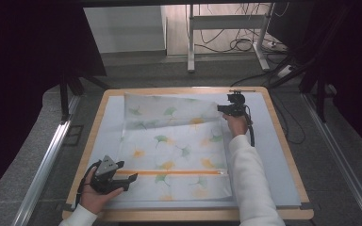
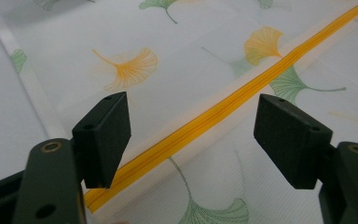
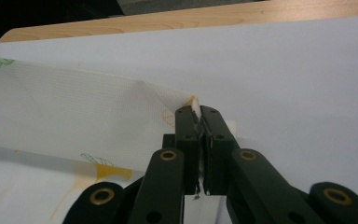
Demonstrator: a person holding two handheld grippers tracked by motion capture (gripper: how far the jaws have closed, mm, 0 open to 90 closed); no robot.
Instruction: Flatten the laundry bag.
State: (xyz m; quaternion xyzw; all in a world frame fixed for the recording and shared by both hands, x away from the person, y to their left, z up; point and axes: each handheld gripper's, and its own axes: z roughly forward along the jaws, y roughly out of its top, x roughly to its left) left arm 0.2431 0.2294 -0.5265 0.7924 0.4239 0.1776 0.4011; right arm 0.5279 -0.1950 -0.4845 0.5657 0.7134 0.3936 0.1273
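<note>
at far corner of mesh bag (image 1: 174, 146): right gripper (image 1: 229, 109) fingers pinching it; left gripper (image 1: 122, 179) fingers spread, zipper (image 2: 223, 109) running between them.

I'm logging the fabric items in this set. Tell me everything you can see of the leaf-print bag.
The bag is a flat, white, translucent mesh sheet printed with green and orange ginkgo leaves. An orange zipper, shut, runs across it near the person's side. It lies on the pale mat, its far edge folded over toward the person. The right gripper is shut on the far right corner, lifting it slightly. The left gripper hovers open over the zipper's left end, apparently not touching.
</note>
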